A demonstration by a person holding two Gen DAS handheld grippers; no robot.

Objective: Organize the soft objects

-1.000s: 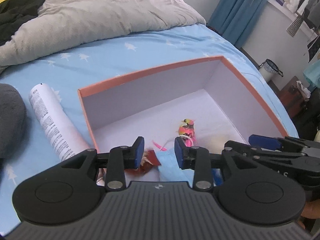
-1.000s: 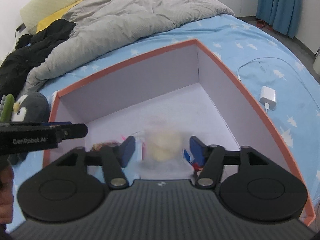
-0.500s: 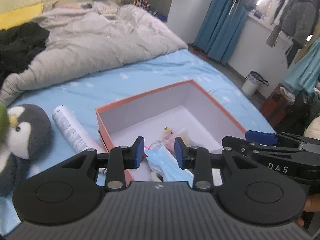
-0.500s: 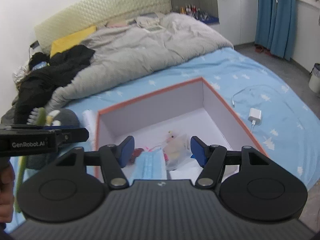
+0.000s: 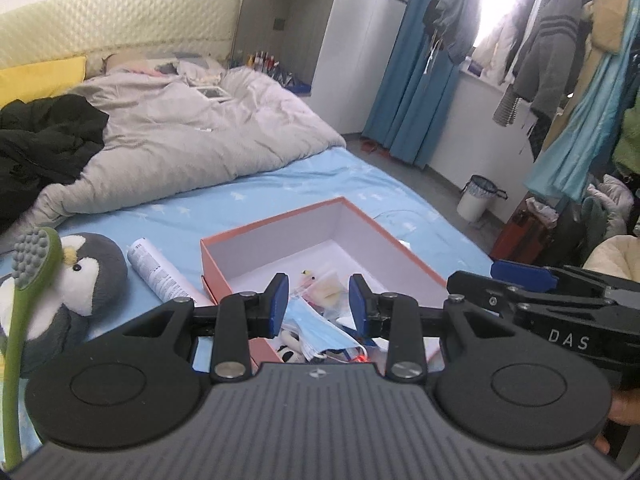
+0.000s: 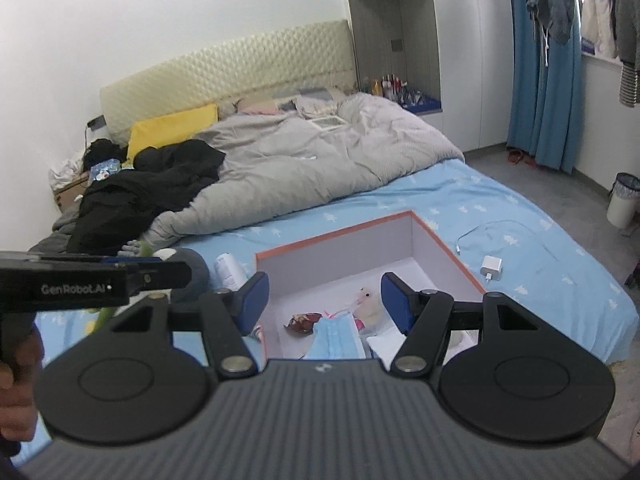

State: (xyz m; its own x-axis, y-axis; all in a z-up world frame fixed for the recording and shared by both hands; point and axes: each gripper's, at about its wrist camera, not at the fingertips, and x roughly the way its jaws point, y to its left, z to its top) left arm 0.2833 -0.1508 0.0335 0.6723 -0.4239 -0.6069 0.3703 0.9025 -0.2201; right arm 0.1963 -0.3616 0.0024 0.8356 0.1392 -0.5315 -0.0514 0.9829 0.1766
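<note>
An orange box (image 5: 256, 234) (image 6: 444, 236) with a white inside lies on the blue bed sheet. In it are a blue face mask (image 5: 320, 330) (image 6: 338, 340), a pale soft toy in clear wrap (image 6: 370, 306) (image 5: 326, 286) and a dark red item (image 6: 303, 322). A grey penguin plush (image 5: 86, 280) sits left of the box, with a green brush (image 5: 30, 280) in front of it. My left gripper (image 5: 318, 304) hovers above the box's near end, open and empty. High over the box, my right gripper (image 6: 325, 298) is open wider, also empty.
A white tube (image 5: 160, 276) lies between penguin and box. A grey duvet (image 6: 304, 168) and black clothes (image 6: 148, 188) cover the far half of the bed. A white charger (image 6: 491, 267) with cable rests right of the box. A bin (image 5: 478, 198) and hanging clothes stand at the right.
Both grippers have pulled up and back from inside the box, so the box looks smaller and the whole room shows. The pale toy has settled in the box. Jaw openings look unchanged.
</note>
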